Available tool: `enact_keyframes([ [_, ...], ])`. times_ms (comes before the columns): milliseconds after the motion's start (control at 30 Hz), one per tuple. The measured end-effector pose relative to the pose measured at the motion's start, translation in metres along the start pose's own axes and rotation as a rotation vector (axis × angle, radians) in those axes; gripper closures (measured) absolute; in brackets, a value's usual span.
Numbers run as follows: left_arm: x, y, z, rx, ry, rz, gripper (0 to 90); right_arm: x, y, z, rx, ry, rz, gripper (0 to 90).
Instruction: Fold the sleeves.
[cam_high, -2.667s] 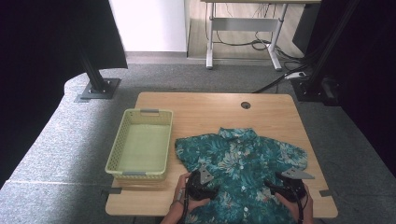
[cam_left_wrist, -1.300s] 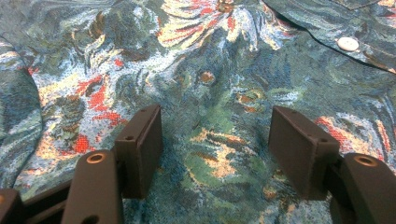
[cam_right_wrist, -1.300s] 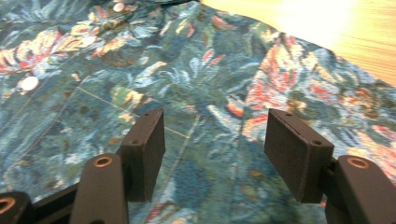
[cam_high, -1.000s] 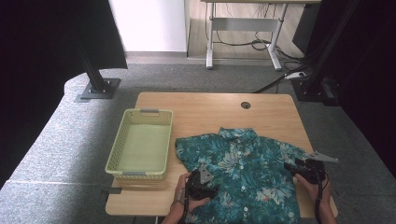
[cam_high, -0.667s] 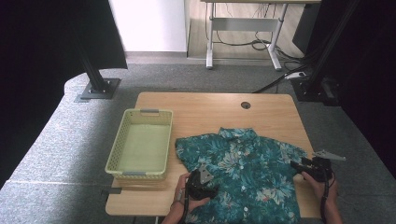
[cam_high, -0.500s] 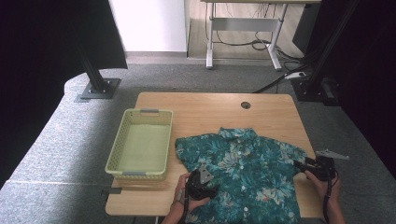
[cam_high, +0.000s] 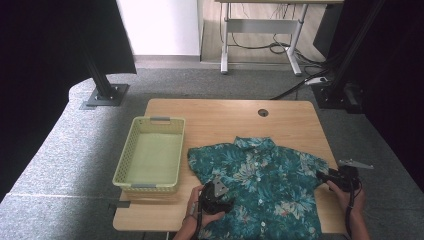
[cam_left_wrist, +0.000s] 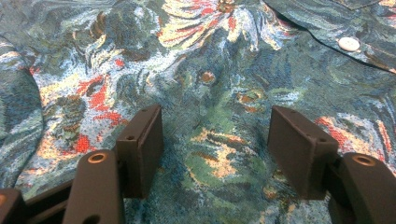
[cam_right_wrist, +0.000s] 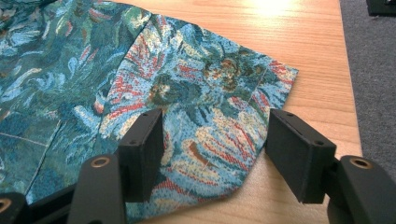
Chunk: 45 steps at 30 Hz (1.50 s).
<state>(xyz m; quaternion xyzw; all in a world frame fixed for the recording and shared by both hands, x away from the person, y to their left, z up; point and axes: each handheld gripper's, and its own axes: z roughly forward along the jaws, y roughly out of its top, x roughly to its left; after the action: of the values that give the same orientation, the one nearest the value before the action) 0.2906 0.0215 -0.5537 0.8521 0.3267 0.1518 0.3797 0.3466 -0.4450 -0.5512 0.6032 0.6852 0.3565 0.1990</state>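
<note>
Right gripper (cam_high: 322, 176) has slid out to sleeve (cam_right_wrist: 210, 102) at shirt's (cam_high: 260, 185) edge, jaws spread, gripping nothing. Left gripper (cam_left_wrist: 215, 140) spread over shirt front. Shirt flat on bench (cam_high: 225, 117), beside basket (cam_high: 131, 165). Sleeve fold likely next.

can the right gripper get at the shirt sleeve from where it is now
Probably yes. The right gripper sits at the table's right edge with open jaws pointing at the sleeve of the shirt. The sleeve lies flat on the table with nothing between it and the jaws.
</note>
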Motion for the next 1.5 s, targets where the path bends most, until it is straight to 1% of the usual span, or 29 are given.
enact_keyframes([
  [200, 0.0, 0.0, 0.0, 0.0, 0.0, 0.0, 36.0, 0.002, 0.002, 0.005, 0.0, -0.025, 0.005, 37.5],
  [333, 0.0, 0.0, 0.0, 0.0, 0.001, 0.001, 36.0, 0.003, 0.003, 0.006, -0.002, -0.032, 0.011, 40.4],
  [400, 0.0, 0.0, 0.0, 0.0, 0.0, 0.001, 36.0, 0.004, 0.003, 0.007, -0.005, -0.041, 0.005, 45.7],
  [533, 0.0, 0.0, 0.0, 0.0, 0.001, 0.001, 36.0, 0.007, 0.003, 0.007, -0.003, -0.065, -0.012, 62.9],
  [600, 0.0, 0.0, 0.0, 0.0, 0.001, 0.001, 36.0, 0.007, 0.004, 0.007, 0.003, -0.066, -0.01, 70.6],
  [700, 0.0, 0.0, 0.0, 0.0, 0.001, 0.001, 36.0, 0.007, 0.005, 0.008, 0.005, -0.056, 0.006, 77.8],
  [833, 0.0, 0.0, 0.0, 0.001, 0.002, 0.002, 35.9, 0.01, 0.006, 0.009, 0.017, -0.071, -0.018, 84.9],
  [967, 0.0, 0.0, 0.0, 0.001, 0.003, 0.002, 35.9, 0.012, 0.008, 0.009, 0.018, -0.077, -0.042, 86.6],
  [1033, 0.0, 0.0, 0.0, 0.001, 0.004, 0.001, 35.7, 0.013, 0.01, 0.006, 0.011, -0.08, -0.042, 86.9],
  [1100, 0.0, 0.0, 0.0, 0.001, 0.007, -0.001, 35.1, 0.017, 0.014, 0.003, 0.0, -0.083, -0.061, 87.0],
  [1233, 0.0, 0.0, 0.0, 0.001, 0.007, -0.003, 35.0, 0.027, 0.023, -0.008, -0.038, -0.087, -0.101, 87.0],
  [1333, 0.0, 0.0, 0.0, 0.0, 0.007, -0.004, 35.0, 0.034, 0.029, -0.017, -0.072, -0.062, -0.112, 87.1],
  [1500, 0.0, 0.0, 0.0, 0.001, 0.007, -0.002, 35.0, 0.049, 0.037, -0.025, -0.077, -0.054, -0.165, 87.2],
])
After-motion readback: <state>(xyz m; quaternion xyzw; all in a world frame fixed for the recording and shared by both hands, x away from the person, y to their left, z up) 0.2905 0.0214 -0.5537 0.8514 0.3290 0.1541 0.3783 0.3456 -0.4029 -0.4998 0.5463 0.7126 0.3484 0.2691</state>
